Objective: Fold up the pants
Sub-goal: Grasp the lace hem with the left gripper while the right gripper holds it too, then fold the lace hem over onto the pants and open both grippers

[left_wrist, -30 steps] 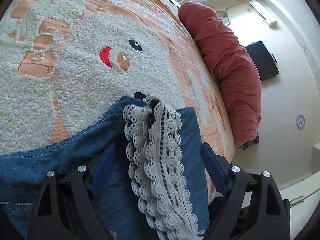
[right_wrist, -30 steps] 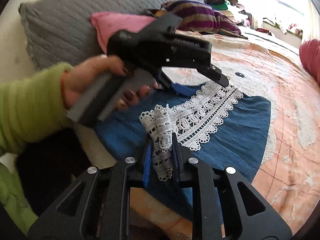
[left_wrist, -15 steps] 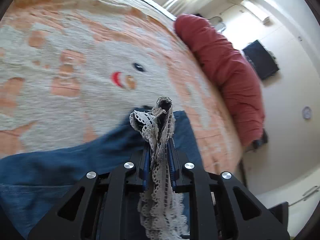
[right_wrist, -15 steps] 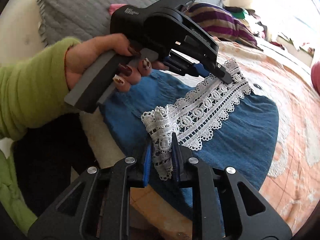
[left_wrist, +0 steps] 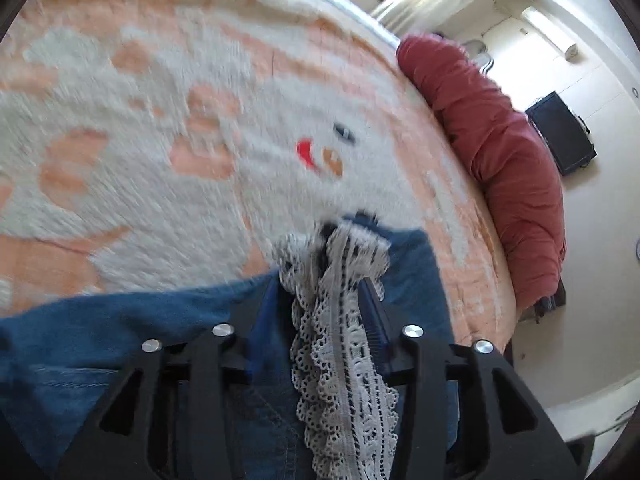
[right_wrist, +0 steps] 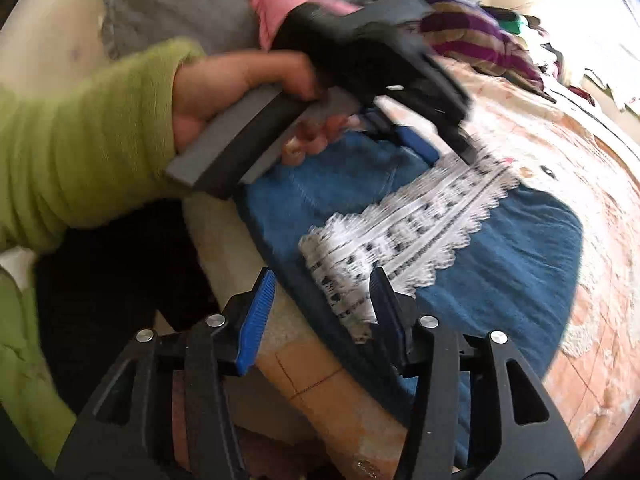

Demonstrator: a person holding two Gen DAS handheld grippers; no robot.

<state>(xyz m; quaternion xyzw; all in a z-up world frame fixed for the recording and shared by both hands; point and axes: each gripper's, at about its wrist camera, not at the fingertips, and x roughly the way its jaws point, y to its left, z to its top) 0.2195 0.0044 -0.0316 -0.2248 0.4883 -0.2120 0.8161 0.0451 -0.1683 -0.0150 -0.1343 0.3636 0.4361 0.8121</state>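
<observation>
Pants (right_wrist: pixel 500 256) of blue denim with a white lace trim (right_wrist: pixel 420 216) lie folded on the bed, near its edge, on an orange and white bedspread (left_wrist: pixel 160 140) that has a bear figure on it. The right tool (right_wrist: pixel 320 312) has just been opening: its jaws stand apart, the near end of the lace lies between them, and the blue pads (right_wrist: pixel 256 316) do not press on it. The left tool (left_wrist: pixel 324 312) has also just been opening; in its own view the jaws stand a little apart around the bunched far end of the lace, and the cloth hangs loose between them, so it looks released, though the picture is blurred. From the right view, the left tool is held by a hand (right_wrist: pixel 224 92) in a green sleeve (right_wrist: pixel 80 144), above the far end of the lace. Behind this hand a grey quilted pillow (right_wrist: pixel 192 4) leans at the head of the bed, with a pink pillow (right_wrist: pixel 280 4) and a striped purple cloth (right_wrist: pixel 476 36) beside it. Along the far side of the bed lies a rolled red blanket (left_wrist: pixel 500 160).
</observation>
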